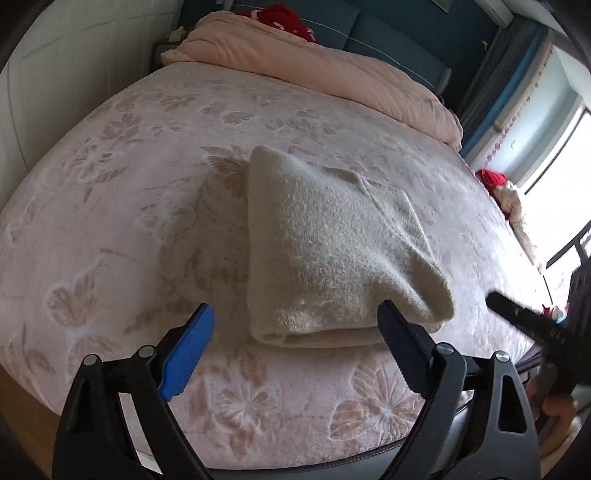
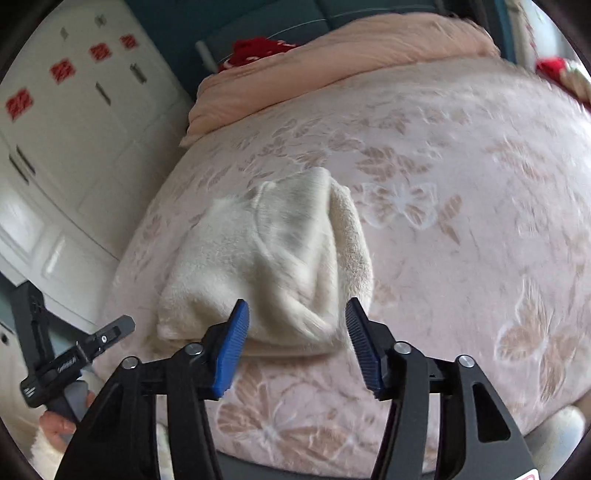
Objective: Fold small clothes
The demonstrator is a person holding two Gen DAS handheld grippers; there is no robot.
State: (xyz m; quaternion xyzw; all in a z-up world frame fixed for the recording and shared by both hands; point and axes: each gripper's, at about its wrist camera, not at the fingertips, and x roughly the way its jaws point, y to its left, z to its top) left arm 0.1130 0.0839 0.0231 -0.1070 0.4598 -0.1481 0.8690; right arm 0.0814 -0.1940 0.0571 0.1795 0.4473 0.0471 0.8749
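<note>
A folded cream fleece garment (image 1: pixel 332 240) (image 2: pixel 266 266) lies flat on the pink flowered bedspread (image 1: pixel 129 184) (image 2: pixel 461 240), close to the bed's near edge. My left gripper (image 1: pixel 295 314) is open wide just short of the garment's near fold. Its blue left pad (image 1: pixel 188 354) is over bare bedspread, and its right finger (image 1: pixel 399 343) stands in front of the fold. My right gripper (image 2: pixel 298 307) is open too, and the garment's near right corner shows beyond its jaws with no pad pressing on it. Each gripper also shows at the edge of the other's view.
A rolled peach duvet (image 1: pixel 332 66) (image 2: pixel 332 70) lies across the head of the bed, with a red item (image 1: pixel 284 18) behind it. A white wardrobe (image 2: pixel 74 129) stands on the left. On the right are a window (image 1: pixel 554 147) and a red and white plush toy (image 1: pixel 506 192).
</note>
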